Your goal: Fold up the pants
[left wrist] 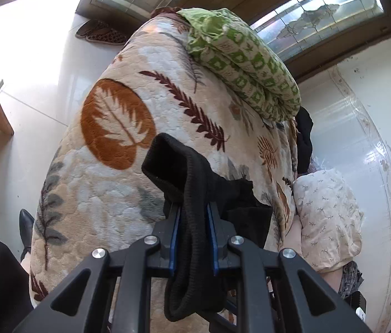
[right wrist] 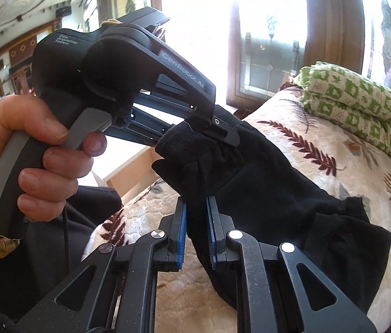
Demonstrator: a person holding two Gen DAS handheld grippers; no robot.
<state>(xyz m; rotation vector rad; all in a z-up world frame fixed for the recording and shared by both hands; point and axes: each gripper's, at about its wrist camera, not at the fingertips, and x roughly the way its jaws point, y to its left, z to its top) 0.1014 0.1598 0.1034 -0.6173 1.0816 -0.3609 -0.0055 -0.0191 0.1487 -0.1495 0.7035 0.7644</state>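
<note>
The black pants hang bunched over a bed covered by a beige leaf-print blanket. My left gripper is shut on a thick ribbed edge of the pants, which droops down between its blue pads. In the right wrist view my right gripper is shut on another part of the black pants, just below the left gripper, which a hand holds and which pinches the ribbed edge. The pants trail right over the blanket.
A folded green-and-white quilt lies on the far end of the bed, also shown in the right wrist view. A cream pillow sits at the bed's right side. White tiled floor lies left, with wooden doors behind.
</note>
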